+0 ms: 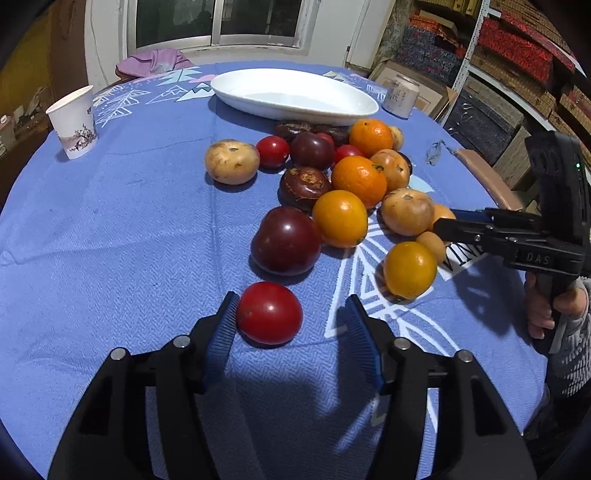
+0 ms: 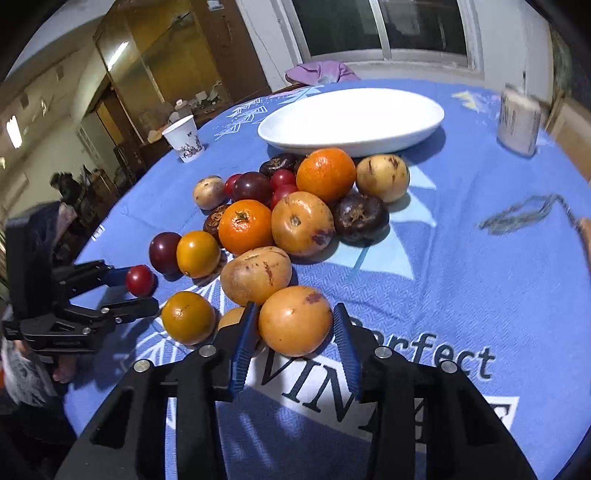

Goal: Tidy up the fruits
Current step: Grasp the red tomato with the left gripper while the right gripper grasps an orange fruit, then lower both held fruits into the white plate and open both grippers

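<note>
Your right gripper [image 2: 295, 332] brackets the tan-orange fruit [image 2: 295, 320], left pad touching, right pad just clear: not yet clamped. Your left gripper [image 1: 291, 314] stands apart, one pad against the red tomato [image 1: 269, 313]. Both look smooth and bruisable; grip across the widest middle. The white dish [image 2: 351, 122] lies empty beyond the pile.

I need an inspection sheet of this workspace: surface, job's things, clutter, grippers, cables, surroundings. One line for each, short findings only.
Surface: round table under a blue printed cloth.
Job's things: mixed fruit pile in the middle; white oval dish behind it, nothing in it.
Clutter: paper cup at one edge, can beside the dish.
Grippers: left gripper open, its left finger touches a red tomato, other finger clear; right gripper astride an orange-tan fruit, a gap visible at one finger.
Cables: nothing seen.
Surroundings: window, purple cloth, shelves of boxes.
</note>
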